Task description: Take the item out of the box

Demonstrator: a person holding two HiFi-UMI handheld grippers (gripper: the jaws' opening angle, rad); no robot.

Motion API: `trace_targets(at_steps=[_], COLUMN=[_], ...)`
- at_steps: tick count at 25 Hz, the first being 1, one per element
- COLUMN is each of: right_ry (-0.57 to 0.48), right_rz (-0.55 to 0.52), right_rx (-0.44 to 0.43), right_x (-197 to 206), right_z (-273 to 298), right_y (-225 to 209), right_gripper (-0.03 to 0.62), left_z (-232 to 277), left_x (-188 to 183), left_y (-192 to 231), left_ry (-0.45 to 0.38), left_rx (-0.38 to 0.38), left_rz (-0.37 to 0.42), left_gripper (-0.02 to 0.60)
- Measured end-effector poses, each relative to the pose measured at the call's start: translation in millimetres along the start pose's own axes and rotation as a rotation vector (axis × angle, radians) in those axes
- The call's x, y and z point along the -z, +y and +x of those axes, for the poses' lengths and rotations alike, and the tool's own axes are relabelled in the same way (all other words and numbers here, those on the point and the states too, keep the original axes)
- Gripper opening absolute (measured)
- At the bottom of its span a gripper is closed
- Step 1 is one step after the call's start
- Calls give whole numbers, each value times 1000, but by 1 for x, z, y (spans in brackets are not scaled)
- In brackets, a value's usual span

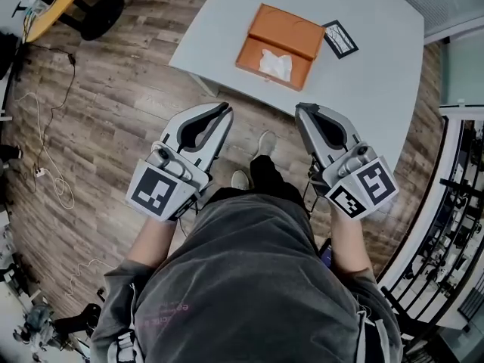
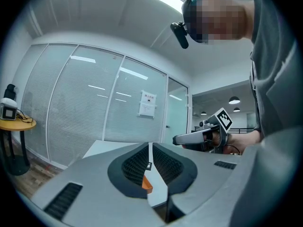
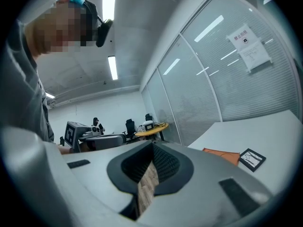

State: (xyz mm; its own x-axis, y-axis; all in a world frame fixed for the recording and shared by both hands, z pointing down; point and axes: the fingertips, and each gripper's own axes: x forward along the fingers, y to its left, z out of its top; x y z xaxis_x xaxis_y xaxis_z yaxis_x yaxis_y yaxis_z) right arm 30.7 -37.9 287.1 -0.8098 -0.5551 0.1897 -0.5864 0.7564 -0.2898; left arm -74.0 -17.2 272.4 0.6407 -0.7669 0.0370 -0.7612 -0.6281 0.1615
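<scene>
Currently, seen from above, a person stands short of a grey table (image 1: pixel 378 74), holding the left gripper (image 1: pixel 225 110) and the right gripper (image 1: pixel 302 109) out in front of the body over wooden floor. Both are clenched and hold nothing: each gripper's own view shows its ribbed pads meeting at the tips. The orange box (image 1: pixel 281 44) lies open toward the left side of the table, well beyond both grippers. The item, a crumpled white thing (image 1: pixel 275 63), sits in the box's nearer half. A black-and-white marker card (image 1: pixel 340 38) lies just right of the box. Several things could go wrong. If the jaws arrive closed, they could only prod the item or shove the box, which looks light, across the table. The item looks soft and thin, so a pinch might catch just a corner and let it slip. The box might also lift with the item if the other gripper does not steady it. Some details are hard to make out. The item could be paper, cloth or wrapping, and the box's depth is unclear. The left gripper view shows only a sliver of orange between its pads. The right gripper view shows the box as a thin orange strip, with the item out of sight.
</scene>
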Motion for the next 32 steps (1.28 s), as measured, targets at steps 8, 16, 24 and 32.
trace_targets(at_steps=[8, 16, 24, 32], right_ry=[26, 61, 85, 109], right_rz=[19, 51, 94, 133], right_rx=[-13, -54, -93, -85], right_x=[-13, -21, -13, -3], right_z=[20, 39, 47, 68], right_y=[-61, -113, -146, -171], right_gripper=[2, 2, 2, 2], left_z=[63, 123, 163, 176], left_x=[0, -2, 3, 15], left_y=[25, 49, 57, 79], left_ry=[38, 64, 81, 112], left_rx=[-16, -46, -71, -82], left_rz=[-4, 0, 5, 4], left_gripper=[38, 37, 37, 37])
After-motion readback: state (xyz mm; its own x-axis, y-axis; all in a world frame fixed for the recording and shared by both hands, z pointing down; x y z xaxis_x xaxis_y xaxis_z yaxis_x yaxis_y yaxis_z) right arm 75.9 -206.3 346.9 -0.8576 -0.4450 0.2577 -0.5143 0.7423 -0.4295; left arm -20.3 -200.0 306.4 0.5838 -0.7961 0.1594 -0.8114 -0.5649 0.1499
